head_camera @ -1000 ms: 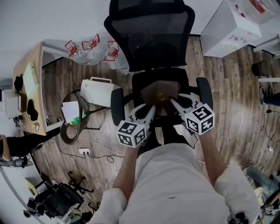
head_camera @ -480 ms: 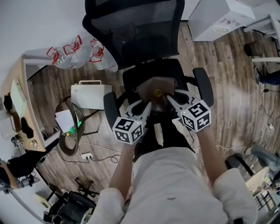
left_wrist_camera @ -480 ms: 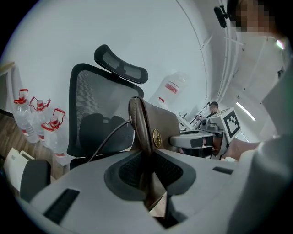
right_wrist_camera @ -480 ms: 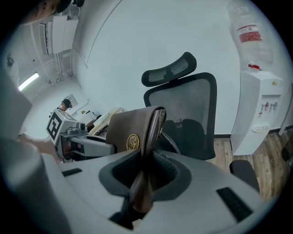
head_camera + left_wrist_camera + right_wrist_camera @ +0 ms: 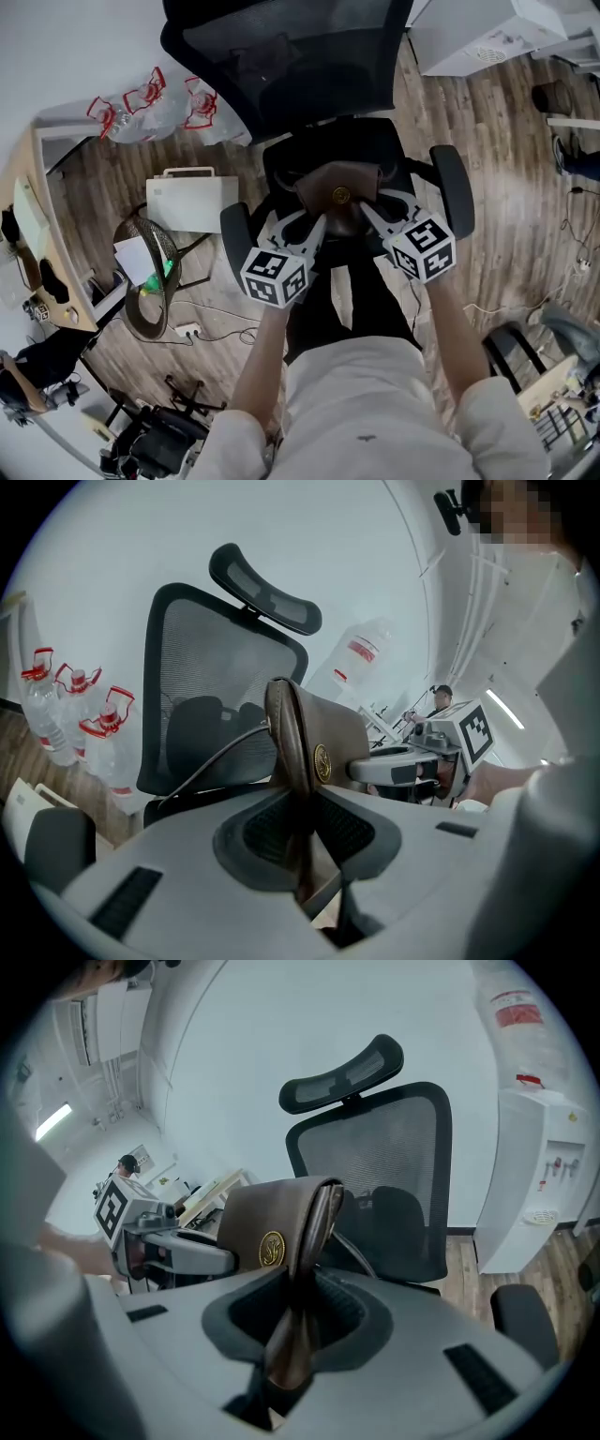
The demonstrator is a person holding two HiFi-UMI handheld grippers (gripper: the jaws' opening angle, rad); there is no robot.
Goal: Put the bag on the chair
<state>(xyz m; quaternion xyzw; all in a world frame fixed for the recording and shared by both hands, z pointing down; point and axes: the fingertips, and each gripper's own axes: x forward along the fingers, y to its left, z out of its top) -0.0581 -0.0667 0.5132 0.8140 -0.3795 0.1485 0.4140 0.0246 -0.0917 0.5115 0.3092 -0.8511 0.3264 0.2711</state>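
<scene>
Floor: grey-brown wood planks, evenly lit. Plain white wall at upper left. Pale wooden desk along the left edge. Wire wastebasket near it, paper inside; white case just above. Clear water bottles against the wall. White water dispenser, upper right.

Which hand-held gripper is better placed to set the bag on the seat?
Neither left nor right leads: left hand-held gripper and right hand-held gripper each clamp an opposite end of the bag over the chair seat. Lower together.

Office: mesh office chair, desk by the wall, water dispenser, wire wastebasket, plank floor.
</scene>
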